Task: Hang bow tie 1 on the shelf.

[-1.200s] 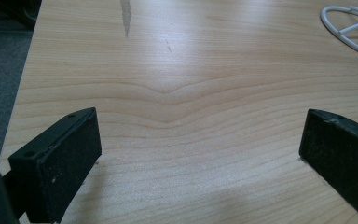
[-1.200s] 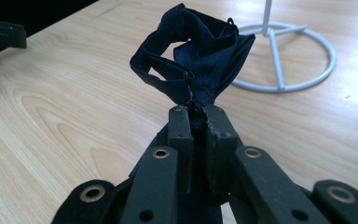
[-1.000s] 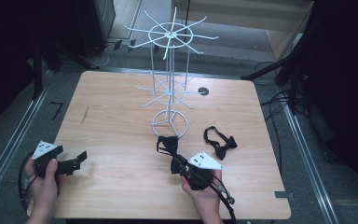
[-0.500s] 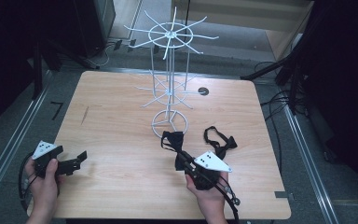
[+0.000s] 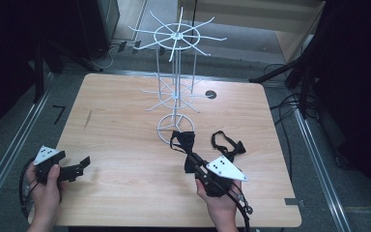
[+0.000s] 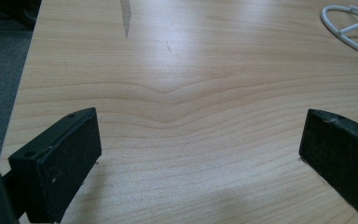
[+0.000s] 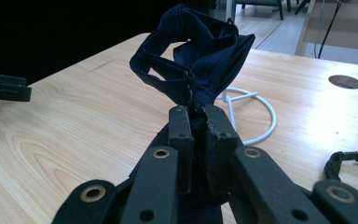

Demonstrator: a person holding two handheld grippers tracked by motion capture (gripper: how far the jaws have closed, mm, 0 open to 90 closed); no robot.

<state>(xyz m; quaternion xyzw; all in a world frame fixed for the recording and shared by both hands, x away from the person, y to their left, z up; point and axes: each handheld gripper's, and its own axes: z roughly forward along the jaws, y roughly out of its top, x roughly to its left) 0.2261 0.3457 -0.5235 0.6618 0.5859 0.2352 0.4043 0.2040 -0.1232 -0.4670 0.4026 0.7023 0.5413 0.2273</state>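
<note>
A dark navy bow tie [image 7: 198,56] is pinched at its knot between the jaws of my right gripper [image 7: 196,112], which is shut on it. From above, that bow tie [image 5: 186,145] hangs off the right gripper [image 5: 195,162] just in front of the round base of a white wire display stand [image 5: 175,77]. A second black bow tie [image 5: 228,146] lies on the table to the right. My left gripper [image 5: 83,163] rests at the front left of the table, and its jaws [image 6: 200,154] stand wide open over bare wood.
The wooden table [image 5: 125,125] has a round cable hole [image 5: 210,94] at the back right. The stand's ring base [image 6: 354,28] lies at the far right of the left gripper view. Dark floor, rails and cables surround the table.
My right gripper has lifted slightly and shifted right, carrying the bow tie toward the stand's base. The left gripper has stayed put.
</note>
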